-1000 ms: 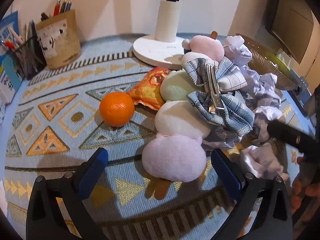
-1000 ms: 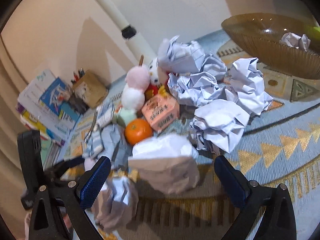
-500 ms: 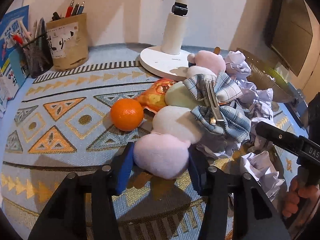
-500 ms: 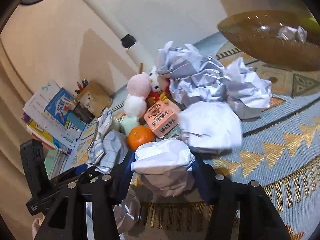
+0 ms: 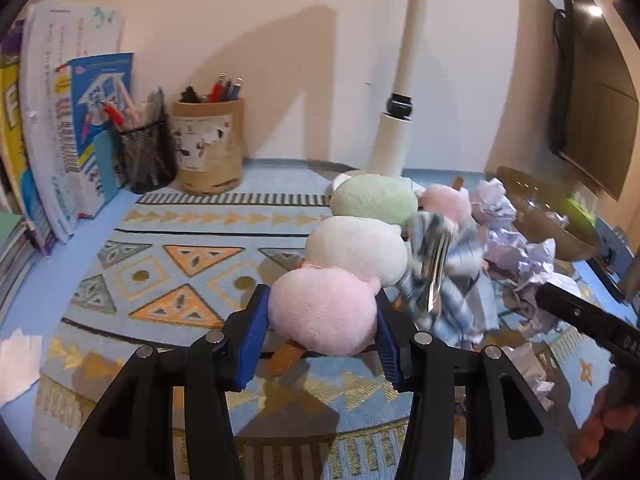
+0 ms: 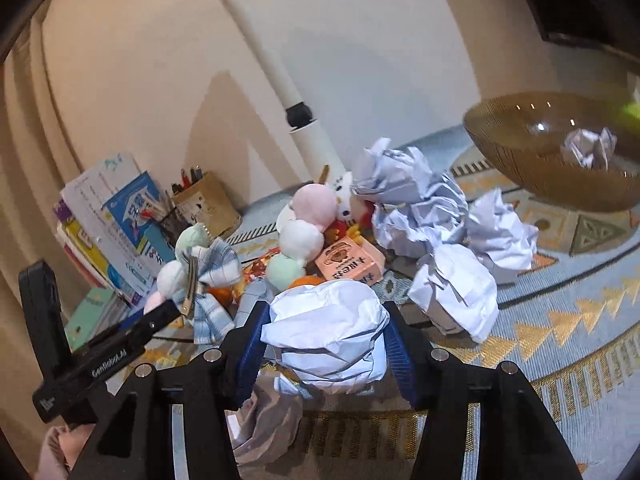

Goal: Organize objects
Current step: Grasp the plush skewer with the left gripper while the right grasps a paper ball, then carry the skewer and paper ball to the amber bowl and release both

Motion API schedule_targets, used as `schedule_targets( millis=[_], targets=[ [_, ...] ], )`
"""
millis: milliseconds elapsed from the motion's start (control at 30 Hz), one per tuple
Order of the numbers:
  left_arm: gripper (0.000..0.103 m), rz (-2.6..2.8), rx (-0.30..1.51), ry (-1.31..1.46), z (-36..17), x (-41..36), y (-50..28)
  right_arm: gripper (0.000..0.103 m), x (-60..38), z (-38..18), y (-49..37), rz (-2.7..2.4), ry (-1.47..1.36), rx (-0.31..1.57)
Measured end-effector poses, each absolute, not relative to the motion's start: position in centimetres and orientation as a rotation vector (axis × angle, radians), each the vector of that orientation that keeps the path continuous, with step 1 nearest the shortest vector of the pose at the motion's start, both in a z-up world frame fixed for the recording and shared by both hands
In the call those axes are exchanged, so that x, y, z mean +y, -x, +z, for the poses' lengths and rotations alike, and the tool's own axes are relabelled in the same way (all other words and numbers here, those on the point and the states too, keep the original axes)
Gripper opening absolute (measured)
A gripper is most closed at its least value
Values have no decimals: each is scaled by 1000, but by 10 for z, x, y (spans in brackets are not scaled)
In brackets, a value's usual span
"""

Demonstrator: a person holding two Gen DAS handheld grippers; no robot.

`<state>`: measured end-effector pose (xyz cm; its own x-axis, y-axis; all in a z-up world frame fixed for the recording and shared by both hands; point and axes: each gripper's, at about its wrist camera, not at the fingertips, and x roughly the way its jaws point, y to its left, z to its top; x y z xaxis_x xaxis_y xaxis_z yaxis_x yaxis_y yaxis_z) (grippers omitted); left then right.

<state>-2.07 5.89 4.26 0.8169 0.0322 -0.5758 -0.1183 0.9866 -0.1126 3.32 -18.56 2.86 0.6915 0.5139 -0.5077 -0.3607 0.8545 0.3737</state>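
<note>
Centre frame in the left wrist view, the left gripper [image 5: 322,330] clamps the plush dango skewer [image 5: 352,256] by its pink end, lifted clear for sorting. Lower centre in the right view, the right gripper [image 6: 325,342] squeezes a crumpled paper ball [image 6: 326,334], probably bound for the bowl [image 6: 520,160] at upper right.

plush dumpling skewer [image 5: 352,256]: pink, white, pale green balls
crumpled paper ball [image 6: 326,336]: white
hair bow [image 5: 444,280]: blue-grey plaid
bench cloth [image 5: 168,248]: light blue, orange and gold triangles
bowl [image 6: 548,156]: amber, ribbed
tongs' pads [image 5: 254,336]: blue
small box [image 6: 350,262]: salmon pink
</note>
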Motion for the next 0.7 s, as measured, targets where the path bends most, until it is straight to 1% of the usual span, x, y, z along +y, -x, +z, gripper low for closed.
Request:
schedule_targets(
  millis=[200, 700],
  targets=[
    [46, 169, 568, 120, 45, 60, 26, 55, -190, 31, -28, 486, -255, 604],
    [46, 139, 525, 90, 51, 55, 37, 55, -182, 37, -17, 555, -200, 544]
  ],
)
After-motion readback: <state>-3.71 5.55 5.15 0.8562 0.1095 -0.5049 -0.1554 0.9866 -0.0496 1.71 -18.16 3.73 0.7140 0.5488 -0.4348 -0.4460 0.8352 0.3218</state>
